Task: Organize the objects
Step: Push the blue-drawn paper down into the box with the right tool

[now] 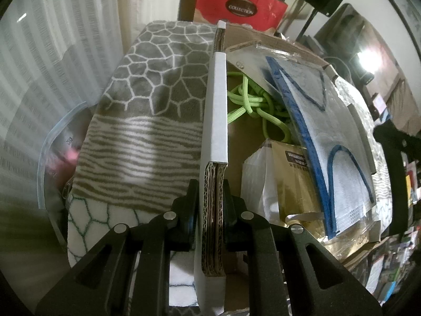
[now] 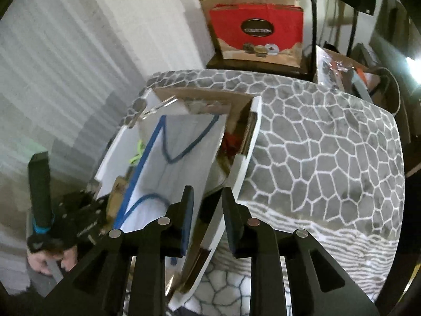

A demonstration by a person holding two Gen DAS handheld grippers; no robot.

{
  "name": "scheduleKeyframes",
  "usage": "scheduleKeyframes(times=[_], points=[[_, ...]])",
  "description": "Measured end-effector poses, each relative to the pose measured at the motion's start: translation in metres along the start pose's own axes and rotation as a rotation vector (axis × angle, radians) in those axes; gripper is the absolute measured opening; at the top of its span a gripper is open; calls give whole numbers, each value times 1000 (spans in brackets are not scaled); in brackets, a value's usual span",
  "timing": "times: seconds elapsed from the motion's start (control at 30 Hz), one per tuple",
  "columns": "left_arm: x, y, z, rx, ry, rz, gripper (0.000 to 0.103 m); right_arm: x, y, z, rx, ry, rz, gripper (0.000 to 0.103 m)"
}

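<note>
The left hand-held gripper (image 1: 210,210) is clamped tight on the near wall of the cardboard box (image 1: 214,121), steadying it on the patterned blanket (image 1: 147,121). The right hand-held gripper (image 2: 206,208) stands slightly parted over the box's opposite wall, pads clear of the mask packet (image 2: 179,152), which leans inside the box. Nothing pins that packet, so it may tip out over that wall. Deeper in the box, the green cord (image 1: 250,102) could snag it. Beyond the box, the soft blanket lets the box rock if the left grip slackens.
</note>
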State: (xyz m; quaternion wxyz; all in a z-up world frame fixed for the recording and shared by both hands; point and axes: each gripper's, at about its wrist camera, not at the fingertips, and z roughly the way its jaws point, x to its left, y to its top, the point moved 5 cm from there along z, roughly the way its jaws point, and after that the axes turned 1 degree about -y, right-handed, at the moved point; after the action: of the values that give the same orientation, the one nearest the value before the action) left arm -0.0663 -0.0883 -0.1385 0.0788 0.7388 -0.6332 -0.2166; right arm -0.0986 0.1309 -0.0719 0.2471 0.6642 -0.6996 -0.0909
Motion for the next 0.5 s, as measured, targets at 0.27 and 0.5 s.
scheduleKeyframes(times=[0.27,0.5], points=[[0,1,-1,-3,4,4,13,17,-33,-2,77,50,-70,18],[0,1,-1,-2,7,6,13,34,-46,7,115,98,-92,17]])
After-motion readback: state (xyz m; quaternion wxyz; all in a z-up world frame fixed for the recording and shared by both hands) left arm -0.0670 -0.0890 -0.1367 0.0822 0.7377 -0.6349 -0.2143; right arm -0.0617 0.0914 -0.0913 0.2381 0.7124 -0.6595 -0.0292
